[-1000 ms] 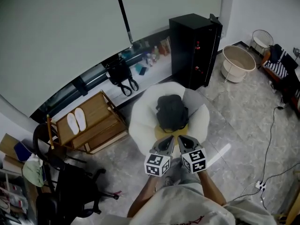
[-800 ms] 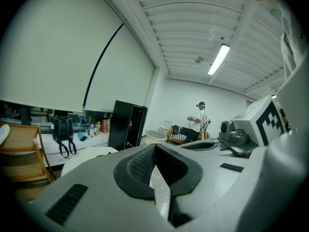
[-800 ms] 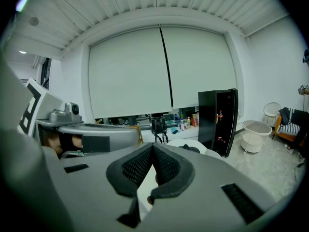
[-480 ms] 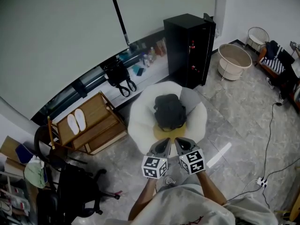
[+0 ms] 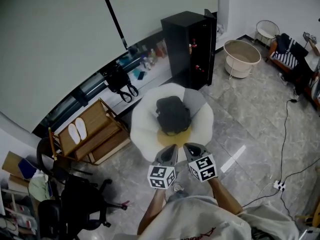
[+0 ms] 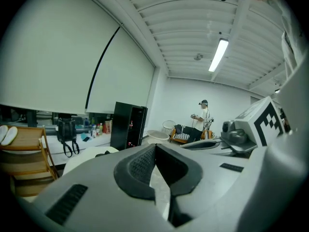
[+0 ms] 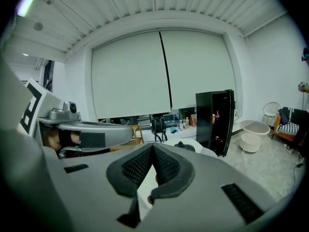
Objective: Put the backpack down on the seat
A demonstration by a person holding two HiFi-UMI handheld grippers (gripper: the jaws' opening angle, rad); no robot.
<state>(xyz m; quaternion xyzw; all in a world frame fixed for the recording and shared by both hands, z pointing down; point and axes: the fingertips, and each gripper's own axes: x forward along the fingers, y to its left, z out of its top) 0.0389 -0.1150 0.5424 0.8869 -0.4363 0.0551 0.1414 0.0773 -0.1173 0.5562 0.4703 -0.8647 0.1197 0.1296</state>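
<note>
Judging by how things lie, the putting-down looks finished: the backpack (image 5: 172,114) rests on the middle of the seat (image 5: 141,130). The left gripper (image 5: 171,149) and right gripper (image 5: 188,148) hang at its 6 o'clock, jaws together and empty. Next, probably only drawing away.

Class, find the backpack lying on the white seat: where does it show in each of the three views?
Head view: the backpack lies mid-picture on the white seat.
Left gripper view: only its dark top peeks over the jaws, left of centre.
Right gripper view: its top shows just above the jaws, right of centre.
Shared landmark: the black cabinet, right of the backpack in every view.
</note>
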